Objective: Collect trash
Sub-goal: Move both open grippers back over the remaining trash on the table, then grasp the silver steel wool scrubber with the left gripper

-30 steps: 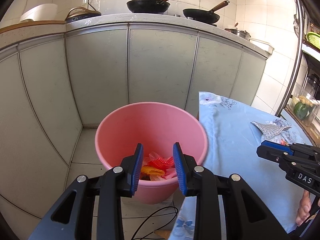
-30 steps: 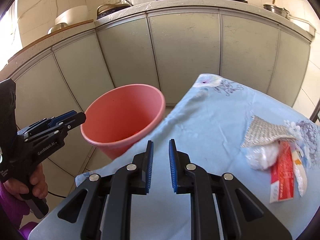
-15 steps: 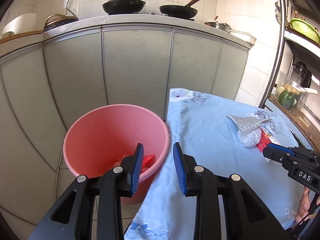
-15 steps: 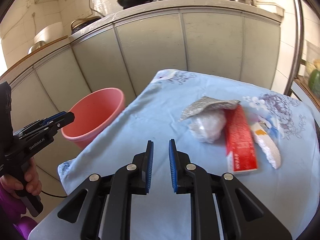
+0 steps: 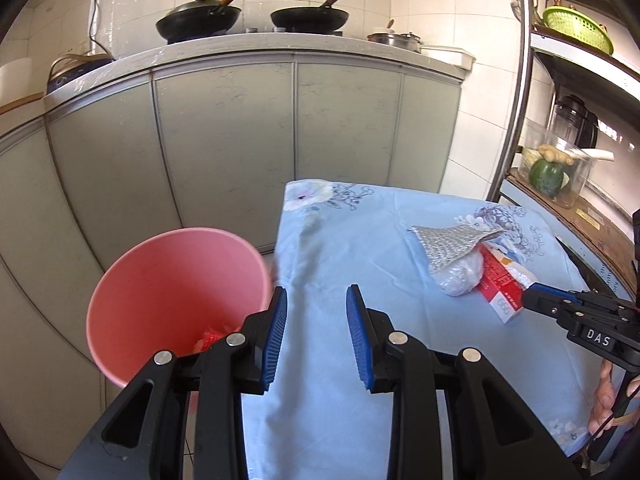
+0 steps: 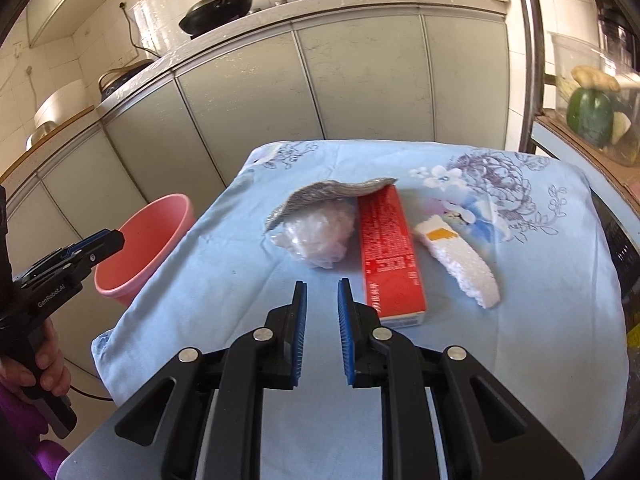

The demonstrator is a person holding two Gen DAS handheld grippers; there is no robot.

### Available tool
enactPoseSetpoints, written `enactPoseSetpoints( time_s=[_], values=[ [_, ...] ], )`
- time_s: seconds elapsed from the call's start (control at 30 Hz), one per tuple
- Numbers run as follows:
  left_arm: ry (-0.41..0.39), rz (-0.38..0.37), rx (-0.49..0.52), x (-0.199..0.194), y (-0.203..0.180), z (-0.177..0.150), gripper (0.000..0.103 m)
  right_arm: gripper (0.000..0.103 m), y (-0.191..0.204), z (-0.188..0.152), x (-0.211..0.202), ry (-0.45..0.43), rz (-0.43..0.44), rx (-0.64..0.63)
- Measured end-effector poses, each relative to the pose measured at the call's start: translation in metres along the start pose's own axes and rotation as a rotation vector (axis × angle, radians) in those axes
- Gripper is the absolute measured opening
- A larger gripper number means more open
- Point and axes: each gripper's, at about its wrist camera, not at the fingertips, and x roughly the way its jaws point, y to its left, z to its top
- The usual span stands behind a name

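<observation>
At the bottom of the right wrist view the right gripper (image 6: 322, 312) hangs over the near part of the blue flowered cloth (image 6: 224, 304), its blue pads parted by a narrow gap with nothing between them. Bare cloth lies under and just ahead of the tips. The near left corner of the cloth droops off the table edge at lower left of that frame.

Just past the tips, right of centre, lies the red box (image 6: 390, 252), long side running away from the camera, its near white end just beside the right pad. Touching its left side is the crumpled clear plastic bag (image 6: 316, 234), and a silver mesh piece (image 6: 328, 192) lies over the top of the bag and the far end of the box. To the right of the box, apart from it, lies the white foam strip (image 6: 460, 258). Right of the strip the cloth is bare out to its right edge.

In the left wrist view the left gripper (image 5: 316, 340) stands partly open and empty, set over the left edge of the cloth where it falls toward the floor. The pink bucket (image 5: 132, 276) stands on the floor at lower left, close against that edge, with red and orange scraps (image 5: 210, 338) in its bottom.

Between the far edge of the cloth and the grey cabinet doors (image 5: 224, 152) a strip of open floor shows. Above them the counter (image 5: 280, 46) carries two black pans (image 5: 308, 18). A shelf rack (image 5: 576, 208) stands along the right side of the table.
</observation>
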Motion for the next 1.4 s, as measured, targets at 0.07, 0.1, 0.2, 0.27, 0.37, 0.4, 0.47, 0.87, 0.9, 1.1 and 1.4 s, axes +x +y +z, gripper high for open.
enactPoseSetpoints(
  time_s=[0.07,0.1,0.2,0.27,0.37,0.4,0.47,0.87,0.9,1.1,1.4],
  values=[
    [0.005,-0.021,0.01,0.002,-0.007,0.003,0.03,0.016,-0.006,0.0,0.001,0.002,-0.005,0.011],
    [0.006,-0.029,0.014,0.003,-0.01,0.005,0.03,0.016,-0.009,-0.001,0.001,0.003,-0.008,0.019],
    [0.005,-0.052,0.032,0.005,-0.02,0.01,0.03,0.016,-0.017,-0.003,0.0,0.003,-0.015,0.035],
    [0.003,-0.067,0.049,0.007,-0.027,0.013,0.03,0.016,-0.022,-0.004,0.0,0.004,-0.017,0.047],
    [0.002,-0.083,0.073,0.008,-0.038,0.016,0.03,0.016,-0.03,-0.005,0.0,0.004,-0.022,0.058],
    [0.002,-0.087,0.08,0.009,-0.041,0.017,0.03,0.016,-0.031,-0.005,0.0,0.003,-0.023,0.06],
    [0.003,-0.097,0.1,0.01,-0.048,0.018,0.03,0.016,-0.036,-0.006,-0.001,0.0,-0.029,0.068],
    [0.011,-0.167,0.25,0.026,-0.101,0.034,0.03,0.016,-0.067,-0.011,-0.004,-0.004,-0.053,0.123],
    [0.018,-0.175,0.26,0.028,-0.104,0.034,0.03,0.016,-0.069,-0.011,-0.004,-0.004,-0.052,0.127],
    [0.042,-0.194,0.38,0.048,-0.137,0.036,0.03,0.016,-0.08,-0.014,-0.002,0.002,-0.044,0.161],
    [0.071,-0.184,0.447,0.081,-0.163,0.043,0.03,0.016,-0.089,-0.014,-0.005,0.009,-0.038,0.18]
  ],
)
